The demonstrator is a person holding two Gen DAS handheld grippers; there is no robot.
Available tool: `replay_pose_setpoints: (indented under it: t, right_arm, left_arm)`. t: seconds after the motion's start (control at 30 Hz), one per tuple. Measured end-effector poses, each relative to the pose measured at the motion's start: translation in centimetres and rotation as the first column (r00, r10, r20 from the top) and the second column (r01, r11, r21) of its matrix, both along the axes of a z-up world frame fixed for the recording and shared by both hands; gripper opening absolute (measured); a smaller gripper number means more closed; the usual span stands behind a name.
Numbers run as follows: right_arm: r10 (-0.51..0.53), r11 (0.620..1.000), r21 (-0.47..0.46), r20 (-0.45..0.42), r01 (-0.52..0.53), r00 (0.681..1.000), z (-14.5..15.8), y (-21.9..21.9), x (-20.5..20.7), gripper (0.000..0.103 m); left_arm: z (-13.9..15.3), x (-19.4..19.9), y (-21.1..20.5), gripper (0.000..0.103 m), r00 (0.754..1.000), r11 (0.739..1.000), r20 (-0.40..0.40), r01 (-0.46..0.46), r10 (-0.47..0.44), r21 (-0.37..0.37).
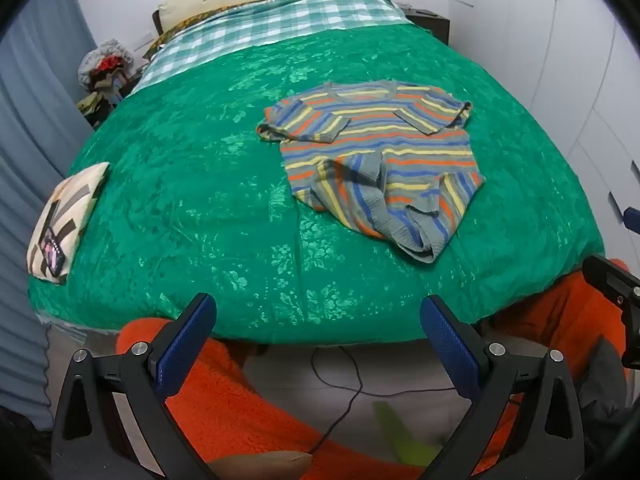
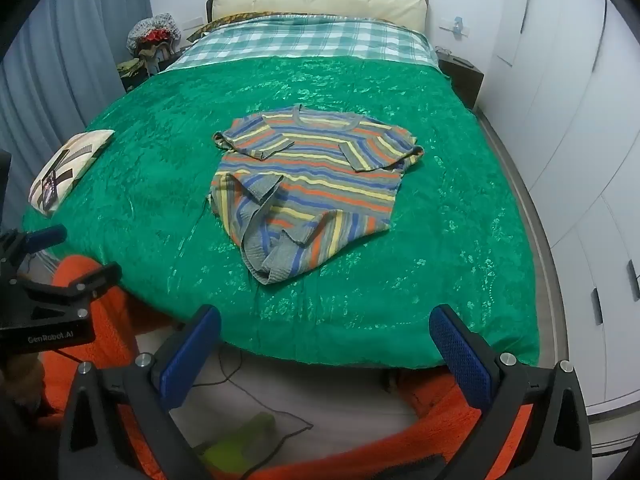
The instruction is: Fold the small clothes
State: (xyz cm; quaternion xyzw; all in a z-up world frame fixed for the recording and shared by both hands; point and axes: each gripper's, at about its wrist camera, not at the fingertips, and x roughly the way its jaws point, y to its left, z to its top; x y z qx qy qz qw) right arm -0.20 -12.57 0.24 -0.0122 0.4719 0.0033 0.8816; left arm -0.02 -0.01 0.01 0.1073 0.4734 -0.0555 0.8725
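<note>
the striped knit t-shirt lies mid-bed on the green floral bedspread – sleeves folded in, hem rumpled – with bare cover all round. the left tool and right tool hang wide apart off the bed's near edge, holding nothing.

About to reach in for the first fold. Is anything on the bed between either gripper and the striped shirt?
Nothing visible: only bare green bedspread lies between the shirt and both open grippers, left and right.
</note>
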Motion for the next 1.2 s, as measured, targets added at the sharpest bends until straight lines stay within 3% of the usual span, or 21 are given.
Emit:
replay_pose_setpoints:
  t: [0.67, 1.2]
  right_arm:
    - [-0.007, 1.0, -0.001, -0.022, 0.007, 1.0, -1.2, 0.0, 0.4, 0.103]
    - [-0.073, 0.993, -0.098, -0.016, 0.071, 0.997, -1.4, -0.6, 0.9, 0.103]
  left_arm:
    - [-1.1, 0.1, 0.0, 0.102, 0.999, 1.0, -0.036, -0.003, 0.003, 0.013]
    - [-1.2, 0.8, -0.4, 0.103, 0.999, 1.0, -0.05, -0.001, 0.002, 0.017]
